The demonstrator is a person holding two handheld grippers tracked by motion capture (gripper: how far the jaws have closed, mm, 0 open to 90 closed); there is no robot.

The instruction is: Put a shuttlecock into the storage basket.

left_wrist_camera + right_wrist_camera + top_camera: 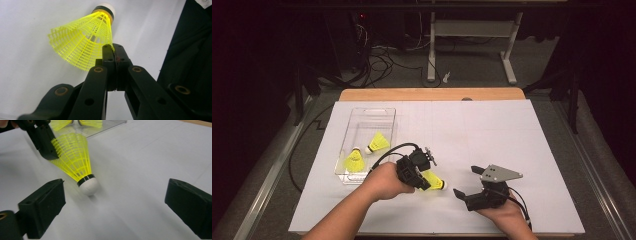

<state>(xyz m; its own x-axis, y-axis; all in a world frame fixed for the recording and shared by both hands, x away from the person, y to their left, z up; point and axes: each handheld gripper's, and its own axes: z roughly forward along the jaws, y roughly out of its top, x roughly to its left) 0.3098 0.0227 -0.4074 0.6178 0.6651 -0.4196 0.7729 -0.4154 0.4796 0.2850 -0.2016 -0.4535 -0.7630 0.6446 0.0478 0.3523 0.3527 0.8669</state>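
Left gripper (113, 47) is clamped on the skirt rim of a yellow shuttlecock (85, 40), whose white cork tip is rested on the white sheet (492, 135). Right gripper (467, 182) is held just beside it, jaws spread wide and nothing pinched between them. Farther off, two more shuttlecocks (354, 160) are seen lying in a clear tray (362, 112).

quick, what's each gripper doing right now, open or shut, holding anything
Left gripper: shut on the skirt rim of a yellow shuttlecock.
Right gripper: open, holding nothing.
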